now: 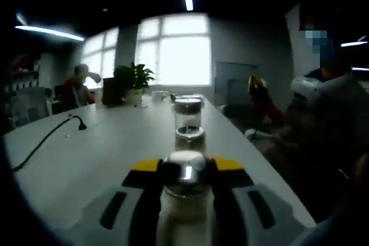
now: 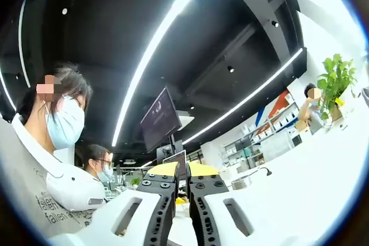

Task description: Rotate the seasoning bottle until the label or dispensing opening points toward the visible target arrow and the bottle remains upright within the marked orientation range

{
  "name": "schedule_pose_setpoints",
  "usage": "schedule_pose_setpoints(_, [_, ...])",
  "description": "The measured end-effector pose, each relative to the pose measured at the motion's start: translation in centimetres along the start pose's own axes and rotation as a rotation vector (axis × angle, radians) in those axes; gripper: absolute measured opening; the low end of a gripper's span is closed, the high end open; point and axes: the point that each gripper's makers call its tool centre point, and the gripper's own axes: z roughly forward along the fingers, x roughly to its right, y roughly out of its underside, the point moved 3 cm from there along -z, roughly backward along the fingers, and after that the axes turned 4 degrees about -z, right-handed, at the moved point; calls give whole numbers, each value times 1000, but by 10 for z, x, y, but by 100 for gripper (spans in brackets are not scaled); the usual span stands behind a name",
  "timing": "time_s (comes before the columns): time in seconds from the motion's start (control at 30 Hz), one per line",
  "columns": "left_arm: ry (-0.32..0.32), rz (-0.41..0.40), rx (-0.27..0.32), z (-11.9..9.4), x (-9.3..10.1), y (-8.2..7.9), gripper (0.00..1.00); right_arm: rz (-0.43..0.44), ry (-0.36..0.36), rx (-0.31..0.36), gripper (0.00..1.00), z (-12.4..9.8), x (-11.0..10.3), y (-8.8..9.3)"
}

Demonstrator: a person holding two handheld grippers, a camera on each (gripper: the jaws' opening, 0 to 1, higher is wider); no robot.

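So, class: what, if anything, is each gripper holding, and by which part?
The left gripper clamps the seasoning bottle just below its metal cap. The right gripper is shut and holds nothing.

The seasoning bottle (image 1: pixel 184 191) runs off the bottom edge of the left gripper view, its base unseen and its flanks covered by the left gripper (image 1: pixel 185 180)'s jaws; any label or opening on it is too dim to read. Beyond the bottle, the glass jar (image 1: pixel 188 120) is blurred, its contents unclear. Farther behind the bottle, the potted plant (image 1: pixel 134 79) hides its pot's lower part.
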Motion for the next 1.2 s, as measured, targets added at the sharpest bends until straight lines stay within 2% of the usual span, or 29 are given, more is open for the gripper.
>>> schedule_pose_setpoints(0.23, [26, -9, -33, -1, -3, -1, 35, -12, -2, 8, 7, 3, 2, -4])
schedule_pose_setpoints(0.3, [22, -22, -46, 2, 2, -3, 41, -12, 5, 17, 9, 3, 3, -4])
schedule_pose_setpoints(0.4, [5, -21, -55, 5, 8, -3, 57, -3, 8, 32, 9, 1, 5, -4])
schedule_pose_setpoints(0.5, [-19, -13, -42, 2, 13, -7, 62, 0, 6, 54, 10, 0, 4, -8])
schedule_pose_setpoints(0.6, [-72, 12, 10, -6, 20, -15, 65, -61, 8, 52, 12, 2, 3, -15])
schedule_pose_setpoints(0.7, [-140, 37, 51, -18, 28, -22, 68, -71, 13, 63, 16, 3, 9, -19])
schedule_pose_setpoints(0.77, [-219, 57, 79, -30, 29, -26, 71, -51, 16, 59, 18, 2, 13, -17])
schedule_pose_setpoints(0.83, [-285, 74, 128, -41, 30, -31, 73, -56, 34, 26, 20, 0, 18, -10])
schedule_pose_setpoints(0.93, [-336, 89, 214, -53, 38, -41, 73, -66, 66, 7, 23, -6, 29, -4])
schedule_pose_setpoints(1.03, [-399, 91, 287, -60, 43, -51, 72, -40, 100, -1, 27, -11, 46, -2])
schedule_pose_setpoints(1.1, [-461, 116, 347, -63, 51, -62, 69, -40, 104, 3, 29, -9, 53, -4])
schedule_pose_setpoints(1.17, [-510, 91, 401, -63, 60, -69, 67, -43, 104, 14, 34, -2, 61, -6])
schedule_pose_setpoints(1.2, [-528, 82, 405, -63, 63, -70, 66, -40, 104, 23, 35, 3, 65, -6])
